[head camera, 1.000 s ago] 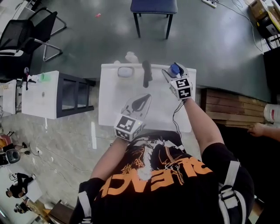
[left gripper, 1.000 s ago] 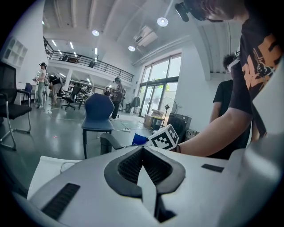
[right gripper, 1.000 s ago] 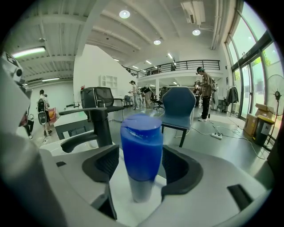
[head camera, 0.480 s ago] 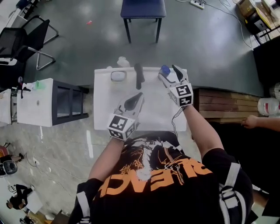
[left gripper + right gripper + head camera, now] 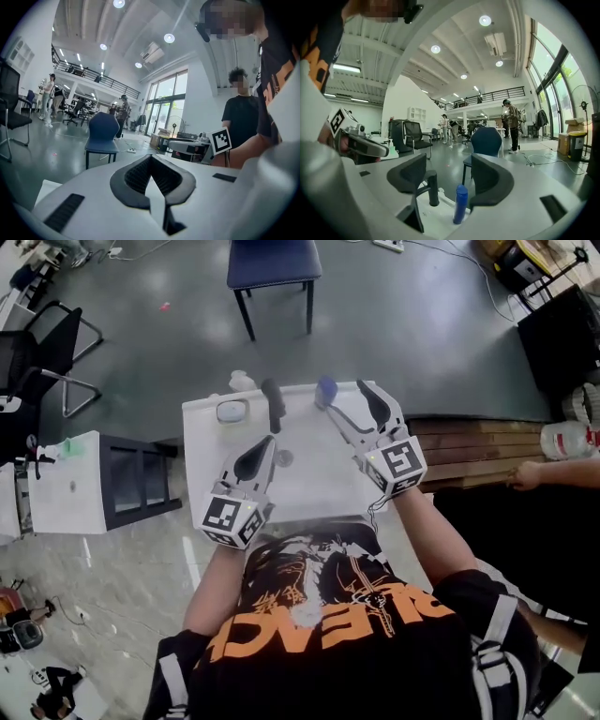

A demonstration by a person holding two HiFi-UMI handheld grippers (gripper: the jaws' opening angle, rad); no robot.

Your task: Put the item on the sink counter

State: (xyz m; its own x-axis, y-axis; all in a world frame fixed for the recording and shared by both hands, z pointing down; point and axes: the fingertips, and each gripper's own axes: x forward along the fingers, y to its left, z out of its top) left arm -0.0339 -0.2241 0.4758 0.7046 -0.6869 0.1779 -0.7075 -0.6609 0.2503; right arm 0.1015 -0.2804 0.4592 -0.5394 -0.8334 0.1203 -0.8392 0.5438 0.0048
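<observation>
Jaws: your right gripper (image 5: 345,401) apart, left gripper (image 5: 262,448) closed, both empty | blue cylindrical bottle (image 5: 325,392) upright, far edge of white sink counter (image 5: 309,474) | placement looks done.

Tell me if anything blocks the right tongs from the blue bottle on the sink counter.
Nothing visible does. The right tongs are open, and the blue bottle stands upright, straight ahead of their gap. The black faucet stands left of that line.
</observation>
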